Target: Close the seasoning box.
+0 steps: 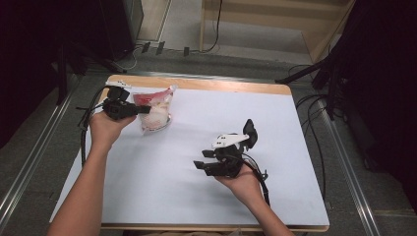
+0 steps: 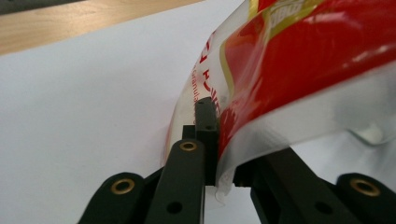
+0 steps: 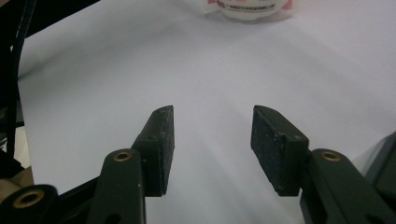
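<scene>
White paper covers the table (image 1: 295, 147); at upper left of the high view my left gripper (image 1: 142, 110) has its jaws clamped on the edge of the bag (image 1: 157, 110), a red-and-clear plastic pouch with white contents. I judge it light, soft and slippery, so the flat seam edge is the safest hold. My right gripper (image 1: 199, 165), centre frame, stands released, holding nothing.

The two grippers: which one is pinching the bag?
The left gripper, at the table's far left corner, is shut on the red and clear bag. The right gripper is open over bare white table.
</scene>
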Demonstrator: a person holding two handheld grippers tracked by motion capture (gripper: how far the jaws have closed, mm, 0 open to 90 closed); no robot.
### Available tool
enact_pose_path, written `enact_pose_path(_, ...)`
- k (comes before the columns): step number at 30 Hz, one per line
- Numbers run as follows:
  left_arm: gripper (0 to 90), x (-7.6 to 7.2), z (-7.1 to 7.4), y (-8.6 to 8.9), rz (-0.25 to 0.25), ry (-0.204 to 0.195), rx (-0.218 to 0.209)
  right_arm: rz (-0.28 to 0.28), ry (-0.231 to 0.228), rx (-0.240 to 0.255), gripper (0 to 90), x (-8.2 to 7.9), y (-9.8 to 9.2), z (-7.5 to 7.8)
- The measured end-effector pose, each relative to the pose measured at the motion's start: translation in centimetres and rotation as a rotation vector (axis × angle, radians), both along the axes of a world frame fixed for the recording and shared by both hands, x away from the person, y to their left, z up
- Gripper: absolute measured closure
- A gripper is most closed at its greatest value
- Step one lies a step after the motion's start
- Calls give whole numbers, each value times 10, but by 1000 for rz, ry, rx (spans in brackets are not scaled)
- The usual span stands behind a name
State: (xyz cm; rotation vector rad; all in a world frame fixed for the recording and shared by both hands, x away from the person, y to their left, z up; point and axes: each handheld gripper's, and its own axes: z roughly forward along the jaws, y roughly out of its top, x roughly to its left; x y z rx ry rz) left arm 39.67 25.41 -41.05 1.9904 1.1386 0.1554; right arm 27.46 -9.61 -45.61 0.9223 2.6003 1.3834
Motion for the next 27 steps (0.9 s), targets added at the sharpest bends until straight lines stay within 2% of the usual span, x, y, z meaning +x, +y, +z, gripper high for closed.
enact_pose_path(3, 883, -1, 7, -2, -9, -4, -1, 8, 2, 3, 499, -3, 3, -2)
enact_pose_path(6, 891, -4, 16, -1, -16, 21, -50, 16, -10, -2, 499, -6, 6, -3)
enact_pose_path(8, 896, -7, 22, 0, -34, 19, -82, 17, -19, -11, 499, -8, 7, -4)
enact_pose_path(10, 898, -12, 29, -1, -54, 24, -97, 17, -17, -14, 499, -8, 7, -6)
enact_pose_path(16, 898, -25, 48, -12, -112, 23, -66, 24, -18, -13, 502, -11, 10, -8)
enact_pose_path(17, 898, -28, 50, -14, -119, 35, -71, 24, -18, -13, 503, -12, 10, -9)
enact_pose_path(27, 897, -48, 66, -27, -188, 41, -91, -12, -2, 5, 506, -9, 13, -11)
